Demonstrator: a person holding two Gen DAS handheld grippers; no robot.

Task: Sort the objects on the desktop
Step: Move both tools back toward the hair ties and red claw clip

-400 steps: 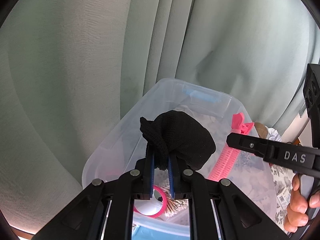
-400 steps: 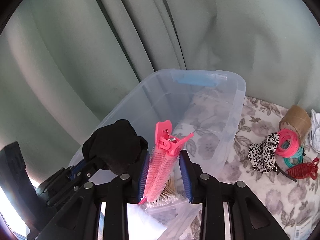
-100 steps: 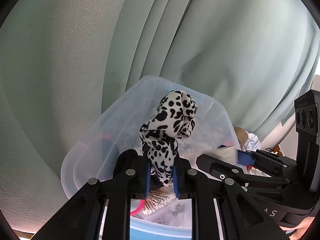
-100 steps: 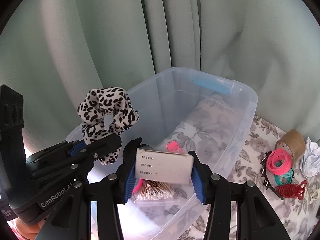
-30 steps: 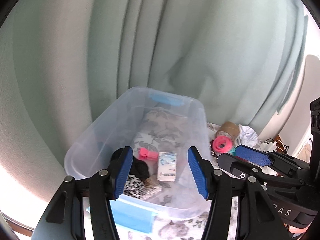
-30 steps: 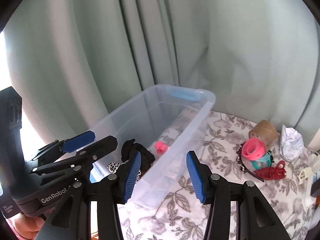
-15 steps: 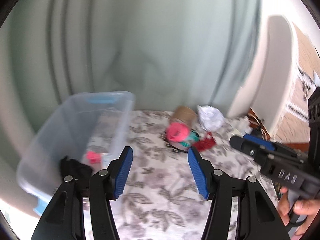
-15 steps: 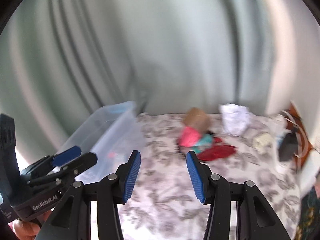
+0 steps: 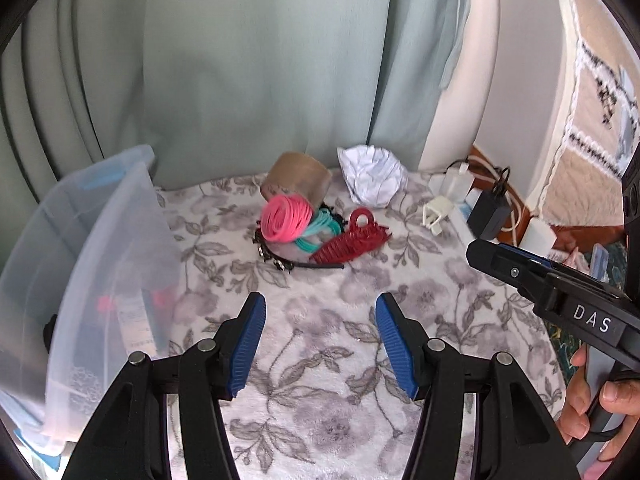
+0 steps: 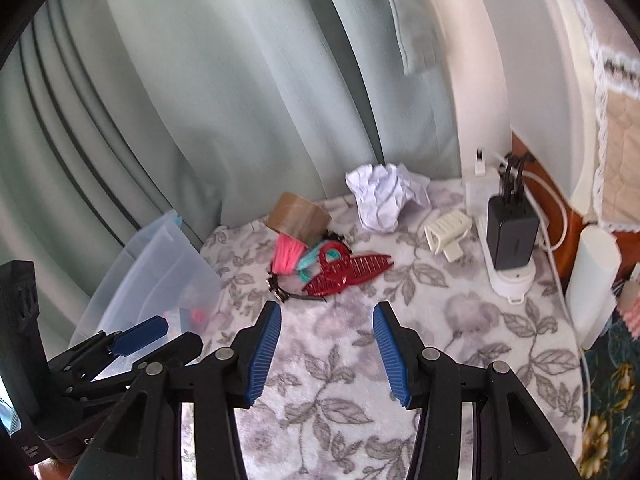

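- Left gripper (image 9: pixel 318 338) hovered over the floral cloth (image 9: pixel 320 400), jaws spread wide, nothing between them. Right gripper (image 10: pixel 326 350) likewise: wide open, empty, aimed at the same pile.
- Both pointed toward the unsorted cluster rather than the bin; judged to be lining up for the next pick.
- Clear plastic bin (image 9: pixel 120 240) sat at the left edge of the cloth, just beside the left gripper. Through its wall: something pink, a white labelled packet, a dark shape. Wall was cloudy, so contents possibly more than that.
- Mid-distance, the remaining pile, items touching or overlapping: black headband (image 9: pixel 304 265) nearest, red claw clip (image 10: pixel 346 270) across it, pink hair ties (image 9: pixel 285 218) and teal hair ties (image 9: pixel 318 232) behind.
- Brown tape roll (image 9: pixel 298 184) stood just behind the ties, by the curtain (image 9: pixel 240 60).
- Crumpled white paper (image 10: pixel 384 194) and cream claw clip (image 10: pixel 446 232) lay apart, to the right.
- Farthest right: black charger (image 10: pixel 512 232) on a white power strip, probably not for sorting.
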